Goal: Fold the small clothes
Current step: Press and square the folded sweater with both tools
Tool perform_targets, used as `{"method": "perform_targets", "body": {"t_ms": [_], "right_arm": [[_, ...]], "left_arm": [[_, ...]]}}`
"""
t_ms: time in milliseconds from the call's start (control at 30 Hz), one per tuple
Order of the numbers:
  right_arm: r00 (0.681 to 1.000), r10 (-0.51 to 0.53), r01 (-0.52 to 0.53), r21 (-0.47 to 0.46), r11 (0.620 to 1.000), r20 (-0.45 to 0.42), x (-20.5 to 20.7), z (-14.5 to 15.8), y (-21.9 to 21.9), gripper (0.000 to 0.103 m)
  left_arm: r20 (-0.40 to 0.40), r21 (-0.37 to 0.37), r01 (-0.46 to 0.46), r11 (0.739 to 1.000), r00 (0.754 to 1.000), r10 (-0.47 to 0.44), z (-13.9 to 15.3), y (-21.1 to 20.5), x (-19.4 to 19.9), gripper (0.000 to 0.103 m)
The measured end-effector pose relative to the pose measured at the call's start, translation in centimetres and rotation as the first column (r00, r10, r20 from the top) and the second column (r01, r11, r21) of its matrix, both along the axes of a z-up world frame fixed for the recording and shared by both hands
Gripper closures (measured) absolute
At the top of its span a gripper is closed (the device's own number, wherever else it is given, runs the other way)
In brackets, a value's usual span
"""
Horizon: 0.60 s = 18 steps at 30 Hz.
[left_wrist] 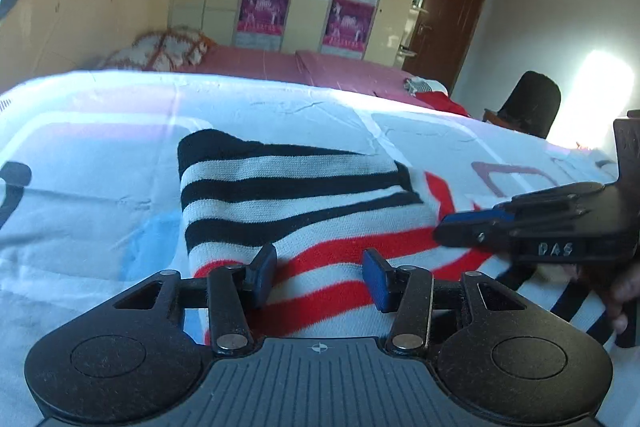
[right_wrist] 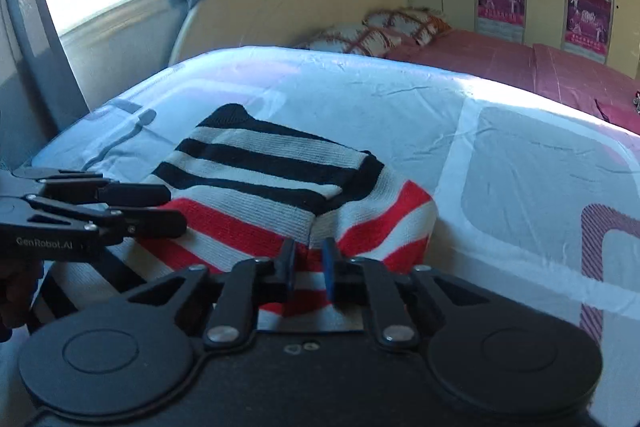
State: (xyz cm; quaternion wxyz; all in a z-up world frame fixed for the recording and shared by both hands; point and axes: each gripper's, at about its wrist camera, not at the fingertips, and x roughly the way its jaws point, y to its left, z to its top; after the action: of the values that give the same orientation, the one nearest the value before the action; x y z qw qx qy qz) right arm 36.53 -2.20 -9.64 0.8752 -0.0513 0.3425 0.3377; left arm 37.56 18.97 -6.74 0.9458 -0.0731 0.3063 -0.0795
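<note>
A striped knit sweater (right_wrist: 280, 187), black, white and red, lies partly folded on the bed's pale printed sheet (right_wrist: 500, 131). My right gripper (right_wrist: 308, 267) is pinched shut on a red-striped fold at the sweater's near edge. My left gripper (left_wrist: 320, 275) hovers half open over the sweater's red stripes, gripping nothing.

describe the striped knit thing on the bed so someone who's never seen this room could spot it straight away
Find the bed's white printed sheet. On its near part lies the striped knit garment, partly folded. Nothing else on that sheet is knitted: it has black-and-cream bands at the far end and red-and-cream bands at the near end.
</note>
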Motion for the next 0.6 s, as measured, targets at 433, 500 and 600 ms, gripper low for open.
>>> {"method": "perform_targets", "body": {"t_ms": [433, 500, 600], "right_arm": [[1.0, 0.028, -0.028, 0.009, 1.0, -0.012, -8.3, 3.1, -2.9, 0.086], [1.0, 0.013, -0.013, -0.062, 0.998, -0.004, -8.9, 1.2, -2.6, 0.089], [0.999, -0.008, 0.009, -0.045, 0.999, 0.037, -9.6, 0.2, -2.9, 0.089]], "left_arm": [[0.027, -0.03, 0.008, 1.0, 1.0, -0.007, 2.7, -0.2, -8.6, 0.055], [0.023, -0.029, 0.0, 1.0, 1.0, 0.001, 1.7, -0.2, -9.3, 0.055], [0.035, -0.016, -0.005, 1.0, 0.999, 0.005, 1.3, -0.3, -9.3, 0.055]]}}
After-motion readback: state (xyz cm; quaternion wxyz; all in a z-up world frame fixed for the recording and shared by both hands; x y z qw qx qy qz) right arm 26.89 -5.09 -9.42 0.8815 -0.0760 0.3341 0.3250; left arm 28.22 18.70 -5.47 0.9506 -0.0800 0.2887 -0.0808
